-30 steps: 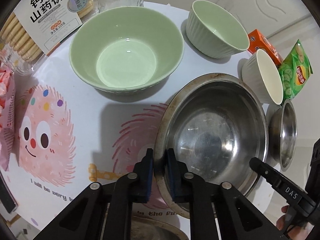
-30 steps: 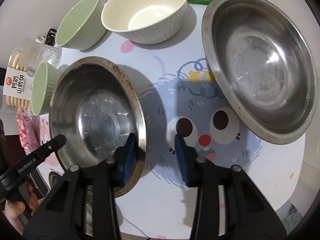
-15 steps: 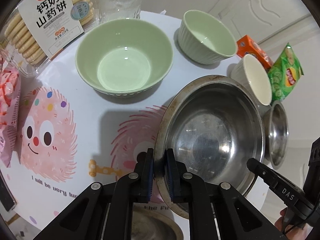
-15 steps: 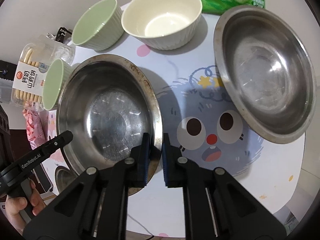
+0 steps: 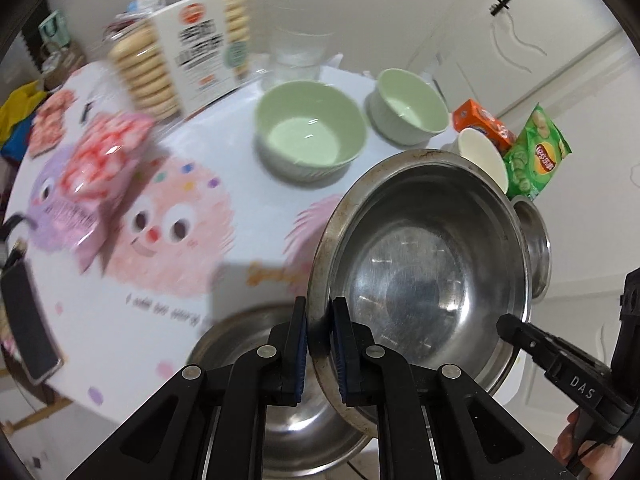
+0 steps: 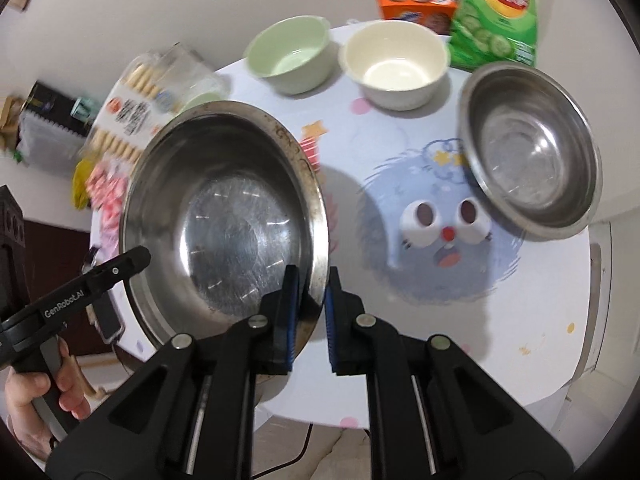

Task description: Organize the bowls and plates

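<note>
Both claws were clamped on the big steel bowl (image 5: 420, 272), left claw (image 5: 320, 344) at its 9 o'clock rim, right claw (image 6: 308, 312) at 3 o'clock. It'd just come up off the tabletop (image 6: 520, 320), probably headed for stacking.

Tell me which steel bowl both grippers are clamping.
The large steel bowl with the stained rim, gripped on opposite edges. The other steel bowl sits untouched on the table by the green chip bag.

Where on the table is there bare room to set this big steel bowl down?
Bare patch: the blue cartoon face, between the large steel bowl held by both grippers and the smaller steel bowl. Another: the pink cartoon face, in front of the wide pale green bowl. The far edge is crowded with bowls and snack packets.
</note>
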`<state>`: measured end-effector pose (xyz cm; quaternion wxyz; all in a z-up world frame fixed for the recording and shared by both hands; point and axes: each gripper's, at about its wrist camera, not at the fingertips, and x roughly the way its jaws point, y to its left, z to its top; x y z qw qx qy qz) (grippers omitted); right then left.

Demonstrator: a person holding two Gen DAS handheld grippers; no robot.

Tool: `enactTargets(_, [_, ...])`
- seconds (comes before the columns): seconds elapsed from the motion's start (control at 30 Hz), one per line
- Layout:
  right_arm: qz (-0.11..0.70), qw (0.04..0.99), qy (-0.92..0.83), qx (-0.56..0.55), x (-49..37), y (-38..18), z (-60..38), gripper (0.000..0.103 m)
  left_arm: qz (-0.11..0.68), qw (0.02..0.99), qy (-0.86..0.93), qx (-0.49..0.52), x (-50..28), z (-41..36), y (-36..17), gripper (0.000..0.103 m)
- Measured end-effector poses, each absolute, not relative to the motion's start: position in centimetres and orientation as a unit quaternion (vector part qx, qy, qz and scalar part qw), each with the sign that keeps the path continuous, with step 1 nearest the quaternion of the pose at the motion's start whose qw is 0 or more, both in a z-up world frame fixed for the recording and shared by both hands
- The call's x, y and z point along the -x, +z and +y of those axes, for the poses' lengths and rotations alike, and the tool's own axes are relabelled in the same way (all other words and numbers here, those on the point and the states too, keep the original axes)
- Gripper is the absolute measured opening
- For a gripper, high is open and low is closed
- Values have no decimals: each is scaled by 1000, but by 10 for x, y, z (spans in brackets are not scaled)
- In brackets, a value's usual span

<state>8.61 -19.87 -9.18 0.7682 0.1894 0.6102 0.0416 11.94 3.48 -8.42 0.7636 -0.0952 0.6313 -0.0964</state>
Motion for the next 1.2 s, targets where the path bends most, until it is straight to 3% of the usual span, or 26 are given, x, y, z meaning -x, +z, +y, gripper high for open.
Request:
enactTargets(0.43, [654, 736, 91, -147, -47, -131, -117, 15, 652, 751, -43, 95, -53, 98, -120, 12])
enactTargets(1.2, [677, 724, 83, -101, -38, -159, -90, 15, 667, 738, -20, 101, -39, 113, -148, 13])
